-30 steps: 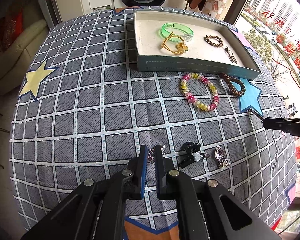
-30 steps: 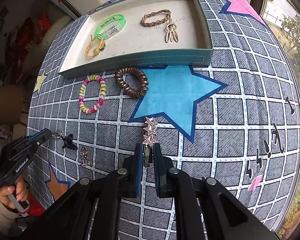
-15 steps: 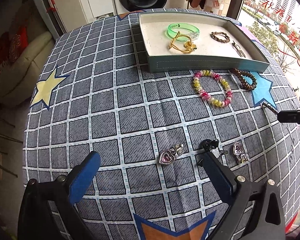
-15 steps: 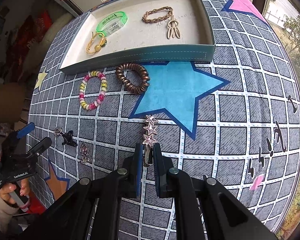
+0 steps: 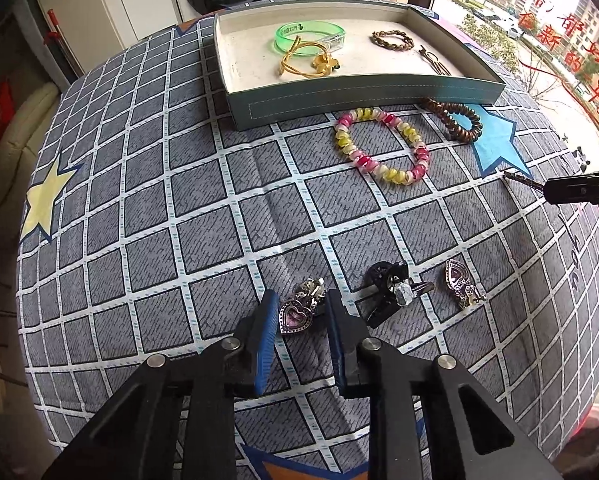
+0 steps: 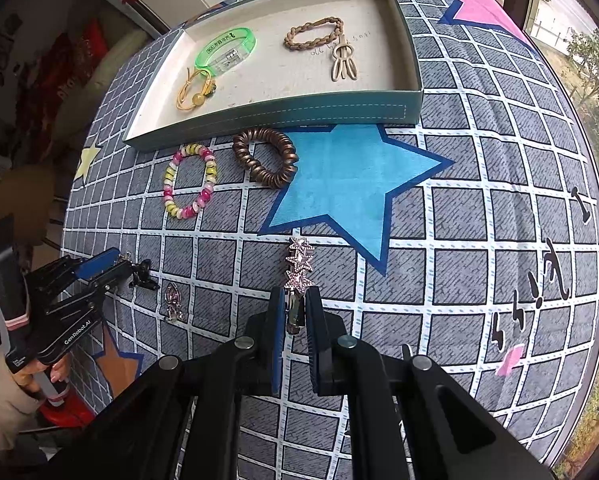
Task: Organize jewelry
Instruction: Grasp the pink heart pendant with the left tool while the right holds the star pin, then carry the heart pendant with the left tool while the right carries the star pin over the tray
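Note:
My left gripper is closing around a pink heart earring on the checked cloth; its blue pads flank the earring with small gaps. A black crystal hair clip and a second heart earring lie to its right. My right gripper is shut on a pink star hair clip, which sticks out forward over the cloth. A teal tray at the far side holds a green bangle, a yellow hair tie, a braided tie and a clip.
A pink-and-yellow bead bracelet and a brown coil hair tie lie in front of the tray. The right gripper's tip shows at the right edge of the left wrist view. The left gripper shows in the right wrist view.
My left gripper opened wide, dropped the heart earring on the cloth, then closed back in around it. My right gripper stayed shut on the star clip and barely moved.

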